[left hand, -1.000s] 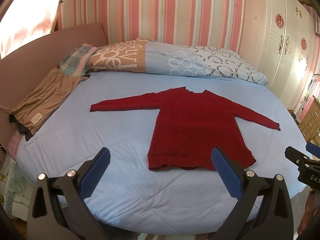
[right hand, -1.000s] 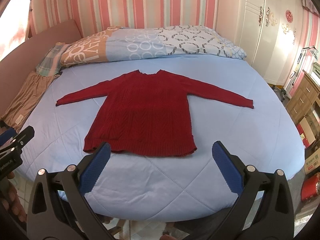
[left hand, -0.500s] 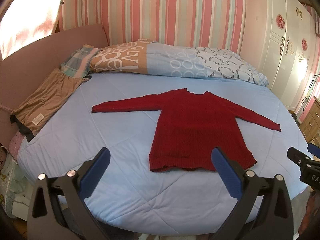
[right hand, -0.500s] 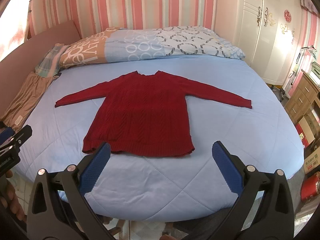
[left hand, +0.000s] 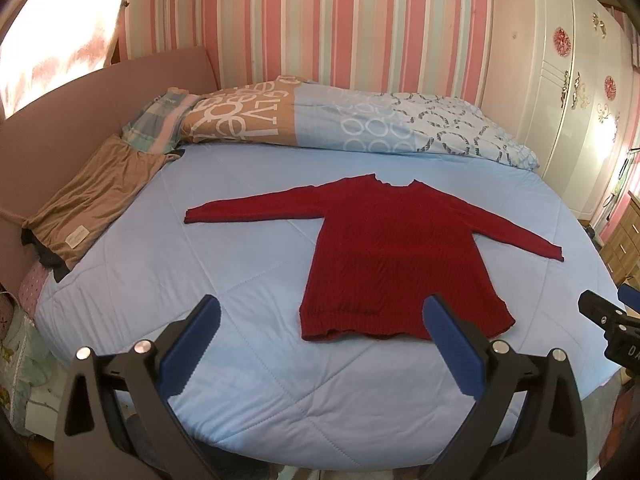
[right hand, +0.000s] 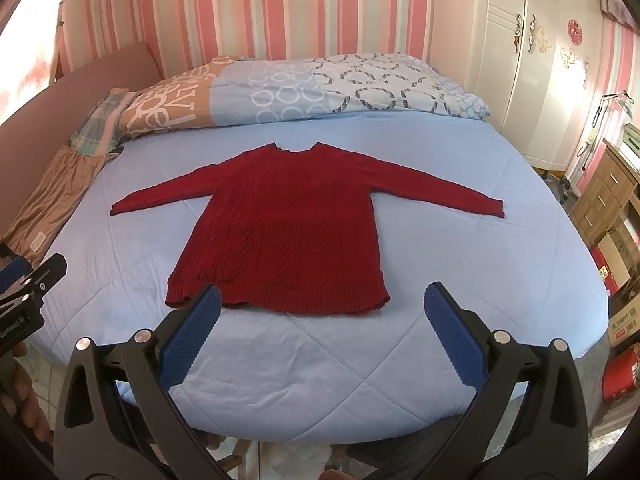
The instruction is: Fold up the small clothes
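Note:
A dark red knit sweater [left hand: 396, 256] lies flat on the light blue bed [left hand: 240, 272], sleeves spread out to both sides, hem toward me. It also shows in the right wrist view [right hand: 288, 224]. My left gripper [left hand: 320, 316] is open and empty, above the bed's near edge, just short of the hem. My right gripper [right hand: 320, 308] is open and empty too, its left blue pad [right hand: 192, 336] overlapping the hem's left part in view. Each gripper shows at the other view's edge.
A patterned duvet [left hand: 340, 120] lies rolled at the head of the bed. A brown garment [left hand: 92, 204] lies on the bed's left side by the pink headboard. White wardrobes [right hand: 532, 60] and wooden drawers [right hand: 604, 200] stand to the right.
Both grippers have shifted slightly, so the sweater sits a little lower and nearer in each view. Both stay open; the sweater has not moved.

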The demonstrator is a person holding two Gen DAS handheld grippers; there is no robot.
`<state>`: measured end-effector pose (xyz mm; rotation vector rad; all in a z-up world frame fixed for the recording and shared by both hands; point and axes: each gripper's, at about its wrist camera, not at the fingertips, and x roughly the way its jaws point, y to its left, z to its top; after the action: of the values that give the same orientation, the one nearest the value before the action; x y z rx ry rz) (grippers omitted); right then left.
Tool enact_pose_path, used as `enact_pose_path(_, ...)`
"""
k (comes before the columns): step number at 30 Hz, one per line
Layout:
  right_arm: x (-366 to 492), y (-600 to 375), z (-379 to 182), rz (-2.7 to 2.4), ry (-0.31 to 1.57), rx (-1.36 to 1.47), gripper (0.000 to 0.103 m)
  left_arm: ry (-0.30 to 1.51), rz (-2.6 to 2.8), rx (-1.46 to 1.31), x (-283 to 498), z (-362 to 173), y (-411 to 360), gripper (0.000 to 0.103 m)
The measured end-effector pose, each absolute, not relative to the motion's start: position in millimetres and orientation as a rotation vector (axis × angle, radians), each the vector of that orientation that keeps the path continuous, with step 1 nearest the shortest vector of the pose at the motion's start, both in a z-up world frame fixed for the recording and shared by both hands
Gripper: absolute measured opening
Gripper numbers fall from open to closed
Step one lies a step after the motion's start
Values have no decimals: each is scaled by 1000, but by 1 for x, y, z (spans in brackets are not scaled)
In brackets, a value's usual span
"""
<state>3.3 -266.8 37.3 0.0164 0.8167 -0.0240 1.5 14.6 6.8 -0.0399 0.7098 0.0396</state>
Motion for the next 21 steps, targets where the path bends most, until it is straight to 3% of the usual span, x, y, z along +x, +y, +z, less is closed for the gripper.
enact_pose_path(21,-6,-260,42,-18,801,18,100,713,57,-39,-8,3,20,101)
